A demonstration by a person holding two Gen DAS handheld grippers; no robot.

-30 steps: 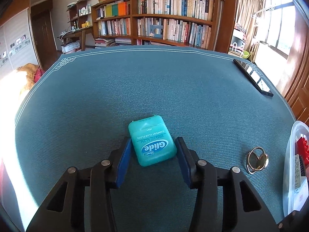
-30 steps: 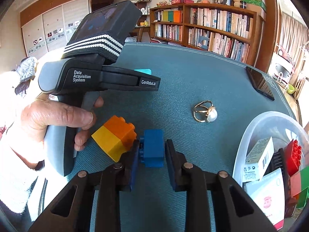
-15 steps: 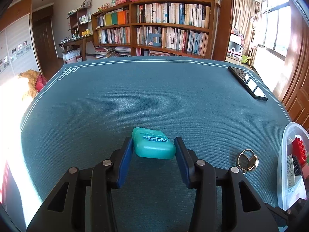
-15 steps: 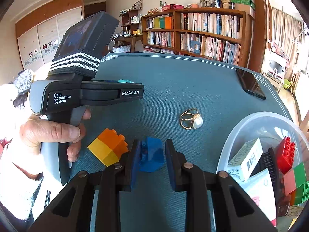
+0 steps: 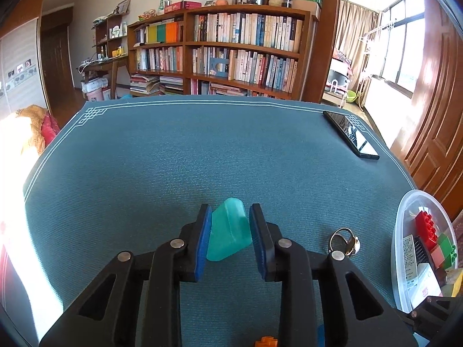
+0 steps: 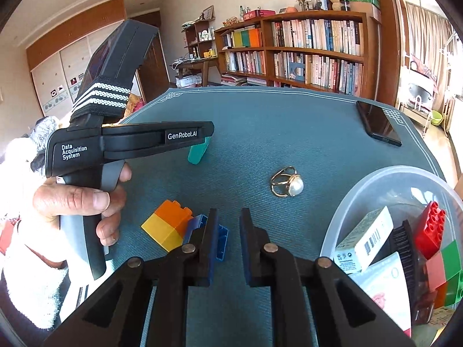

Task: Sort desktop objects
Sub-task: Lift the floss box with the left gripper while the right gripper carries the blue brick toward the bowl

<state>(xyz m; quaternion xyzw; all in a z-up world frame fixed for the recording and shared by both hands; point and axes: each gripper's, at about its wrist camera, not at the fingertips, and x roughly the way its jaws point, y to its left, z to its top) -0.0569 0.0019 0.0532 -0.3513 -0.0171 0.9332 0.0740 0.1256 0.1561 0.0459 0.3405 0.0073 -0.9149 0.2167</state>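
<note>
Surface: teal woven cloth with a white line border (image 5: pixel 179 156) covers it, in a sunlit room.
Left hand-held gripper (image 5: pixel 228 231): blue pads clamped on the teal floss case (image 5: pixel 228 231), which sits tilted between them; in the right wrist view the case (image 6: pixel 198 151) hangs below the fingers, clear of the cloth.
Left hand (image 6: pixel 78 202): wrapped round the grey handle of the left tool, white fleecy sleeve at the wrist.
Right hand-held gripper (image 6: pixel 228 243): fingers apart, nothing between them; the blue block (image 6: pixel 221 241) lies tipped just left of the left finger and partly behind it.
Orange-and-yellow block (image 6: pixel 169 224): on the cloth, touching the blue block on its left side.
Clear plastic tub (image 6: pixel 373 179): near right corner, holding a white carton (image 6: pixel 366 238), a black comb-like piece (image 6: pixel 405 248), a red block (image 6: pixel 431 225) and green blocks (image 6: pixel 450 260).
Gold ring with a pearl (image 6: pixel 288 185): lying on the cloth between the blocks and the tub, apart from both.
Black phone (image 6: pixel 377 127): flat near the far right edge, well apart from the rest.
Bookcase (image 6: pixel 315 49): wooden, full of books, beyond the far edge.
Far left: sliding wardrobe doors (image 6: pixel 58 84).
</note>
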